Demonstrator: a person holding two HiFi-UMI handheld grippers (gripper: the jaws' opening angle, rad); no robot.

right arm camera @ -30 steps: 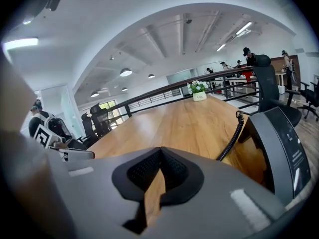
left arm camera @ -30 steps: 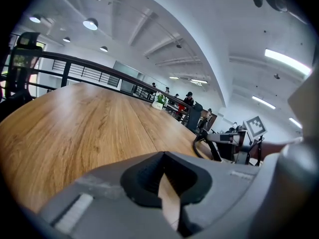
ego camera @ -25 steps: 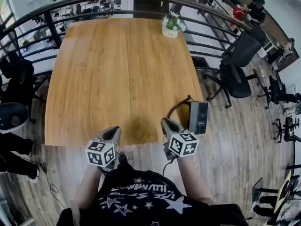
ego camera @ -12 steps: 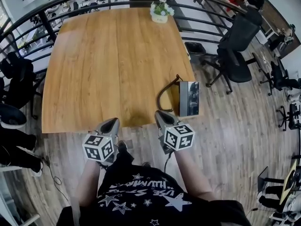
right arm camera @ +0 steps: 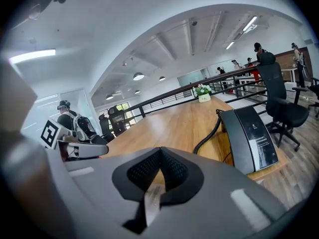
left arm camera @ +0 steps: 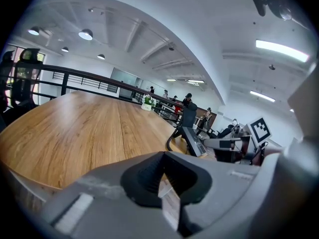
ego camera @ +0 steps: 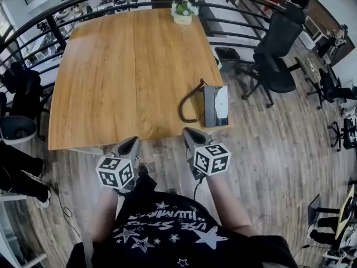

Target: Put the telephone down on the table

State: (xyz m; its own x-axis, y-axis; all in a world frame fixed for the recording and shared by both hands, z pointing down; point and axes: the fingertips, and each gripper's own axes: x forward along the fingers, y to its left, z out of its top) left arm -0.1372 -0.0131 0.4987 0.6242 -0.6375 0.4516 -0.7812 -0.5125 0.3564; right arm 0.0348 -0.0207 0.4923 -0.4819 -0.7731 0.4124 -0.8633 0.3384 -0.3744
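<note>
In the head view, we held the left tongs (ego camera: 133, 142) and the right tongs (ego camera: 188, 133) side by side just off the near edge of the tabletop (ego camera: 122, 71), above the wooden floor (ego camera: 268, 149). Both were narrowed to a point with nothing in them. The telephone (ego camera: 216, 106) lay flat near the right front corner of the tabletop, close to its right edge. Its coiled cord (ego camera: 186, 102) looped onto the wood beside it. A small flower pot (ego camera: 183, 13) stood at the far edge, well apart from the telephone.

In the left gripper view, the tongs (left arm camera: 162, 185) met at their tips and held nothing. Past them ran the bare wood, with the telephone (left arm camera: 195, 142) off to the right, clear of any grip.

In the right gripper view, the tongs (right arm camera: 158, 178) were likewise pressed together and empty. The telephone (right arm camera: 251, 138) sat ahead and to the right, resting on its own weight on the tabletop, and the cord curled away from its left side.

We judged the task done. The telephone needed no support, so we took it that the tongs were kept closed and clear of the edge so as not to nudge it or catch the cord
</note>
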